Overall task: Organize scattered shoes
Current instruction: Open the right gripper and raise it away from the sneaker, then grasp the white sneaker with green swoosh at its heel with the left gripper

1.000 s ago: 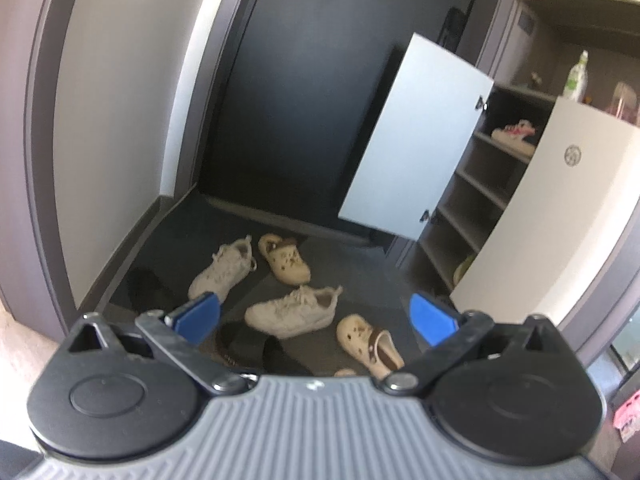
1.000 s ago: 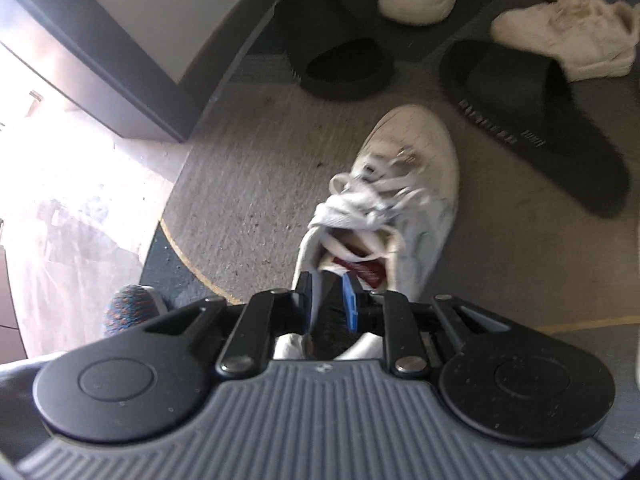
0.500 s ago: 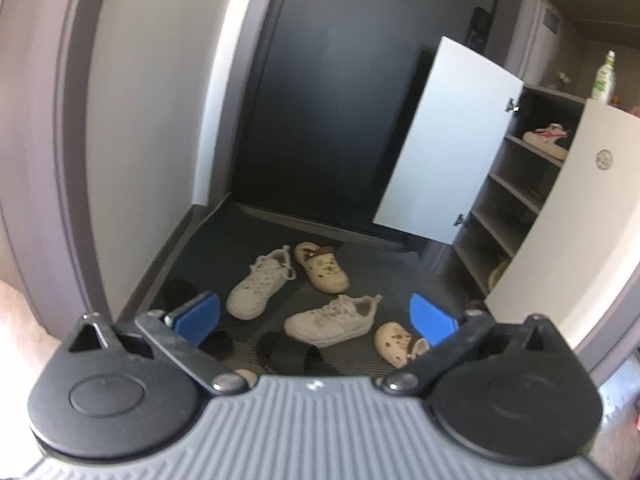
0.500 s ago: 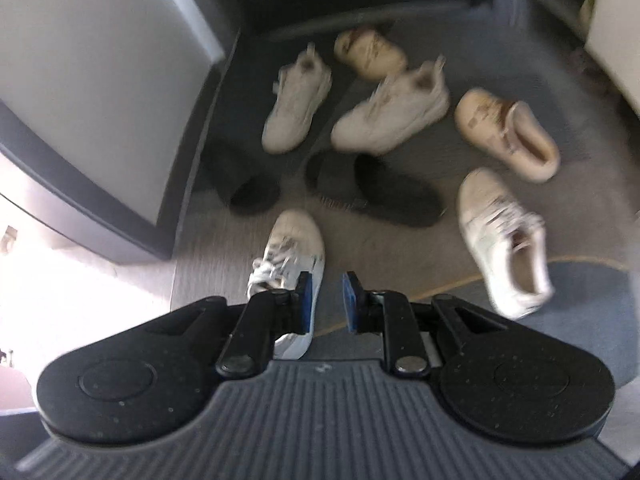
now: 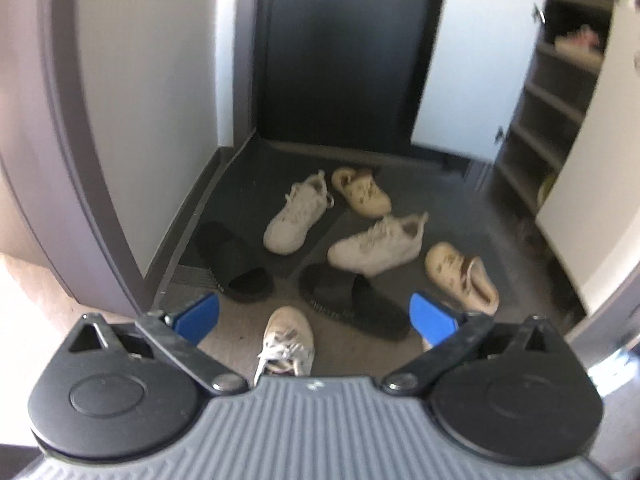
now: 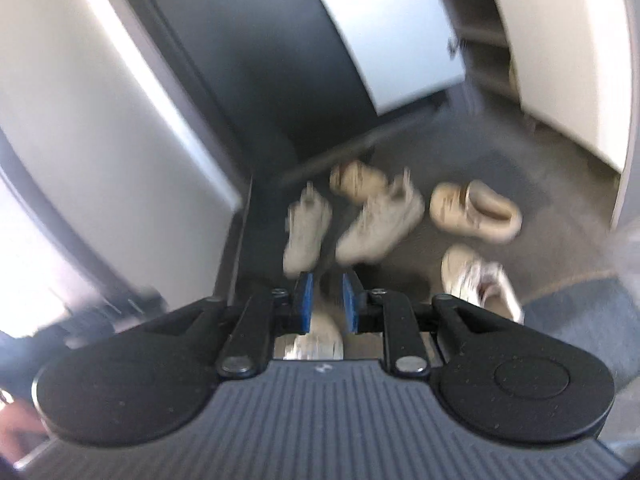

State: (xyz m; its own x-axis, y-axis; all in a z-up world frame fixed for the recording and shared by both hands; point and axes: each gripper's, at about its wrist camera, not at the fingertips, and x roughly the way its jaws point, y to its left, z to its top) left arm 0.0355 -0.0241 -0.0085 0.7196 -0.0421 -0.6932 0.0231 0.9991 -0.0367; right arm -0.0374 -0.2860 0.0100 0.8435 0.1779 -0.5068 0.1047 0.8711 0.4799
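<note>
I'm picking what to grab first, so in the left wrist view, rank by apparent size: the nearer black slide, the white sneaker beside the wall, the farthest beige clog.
1. nearer black slide
2. white sneaker
3. farthest beige clog

Nearness inflates the slide.

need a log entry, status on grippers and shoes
Left gripper open, empty. Right gripper shut, nothing held. Shoes scattered on floor, cabinet open. Path clear.

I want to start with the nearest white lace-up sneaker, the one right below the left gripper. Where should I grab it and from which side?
Grip the white sneaker at the collar around its opening, one of the fingers inside and one outside. That opening appears to face the camera, toe pointing away toward the black slide, so come down from the near side. The rim looks thin enough to pinch; the toe is rounded and wide.
</note>
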